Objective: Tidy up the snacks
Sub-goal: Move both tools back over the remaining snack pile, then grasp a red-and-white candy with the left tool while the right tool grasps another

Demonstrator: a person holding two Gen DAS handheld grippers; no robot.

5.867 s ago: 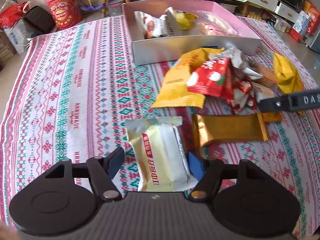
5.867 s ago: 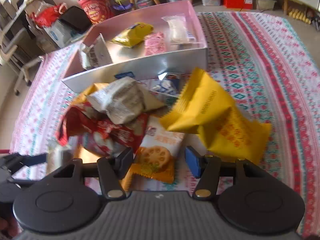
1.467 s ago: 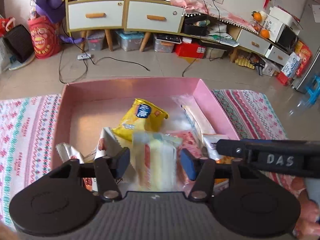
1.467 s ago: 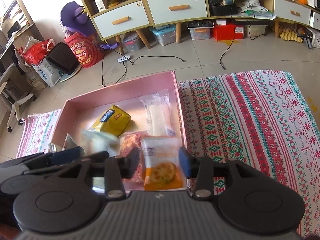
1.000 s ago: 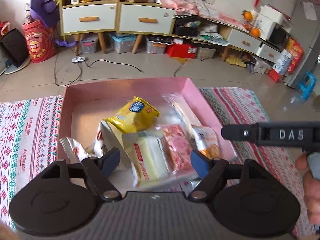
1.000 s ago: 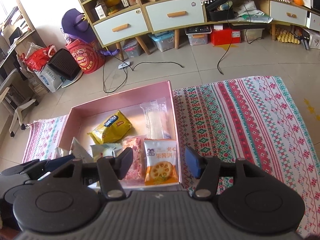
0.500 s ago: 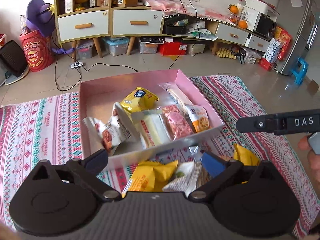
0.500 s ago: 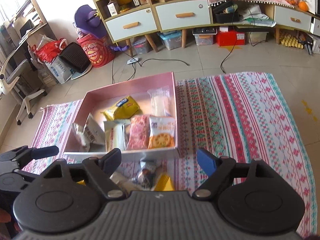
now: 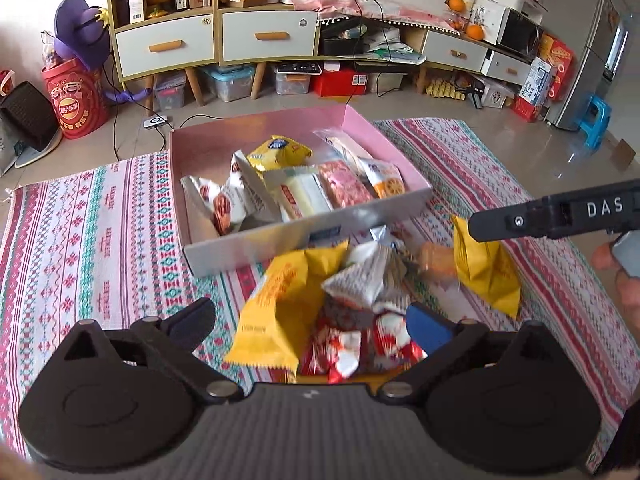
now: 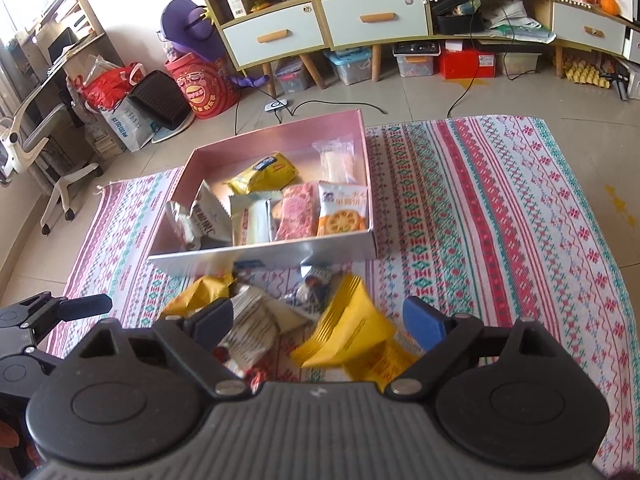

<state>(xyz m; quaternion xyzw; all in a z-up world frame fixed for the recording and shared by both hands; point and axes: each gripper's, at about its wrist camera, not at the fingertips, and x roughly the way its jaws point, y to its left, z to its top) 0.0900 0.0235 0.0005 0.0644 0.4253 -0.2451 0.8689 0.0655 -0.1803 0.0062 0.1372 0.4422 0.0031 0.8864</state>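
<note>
A pink box (image 9: pixel 308 236) (image 10: pixel 280 254) on the patterned cloth holds several snack packets, among them a pale yellow wafer pack (image 9: pixel 302 196) (image 10: pixel 256 220) and an orange biscuit pack (image 10: pixel 342 210). A loose pile of snacks lies in front of the box: a large yellow bag (image 9: pixel 276 304), a white crinkled bag (image 9: pixel 368 280) (image 10: pixel 252 324), red packets (image 9: pixel 360 344) and another yellow bag (image 9: pixel 484 272) (image 10: pixel 352 332). My left gripper (image 9: pixel 310 324) is open and empty above the pile. My right gripper (image 10: pixel 320 322) is open and empty above the pile, and shows in the left wrist view (image 9: pixel 560 216).
The striped cloth (image 10: pixel 500 216) covers the floor around the box. Cabinets with drawers (image 9: pixel 256 36), storage bins, a red drum (image 9: pixel 74 100) and cables stand beyond it. An office chair (image 10: pixel 44 152) is at far left.
Both grippers let go of their packets into the pink box, opened wide, and pulled back and up over the loose pile.
</note>
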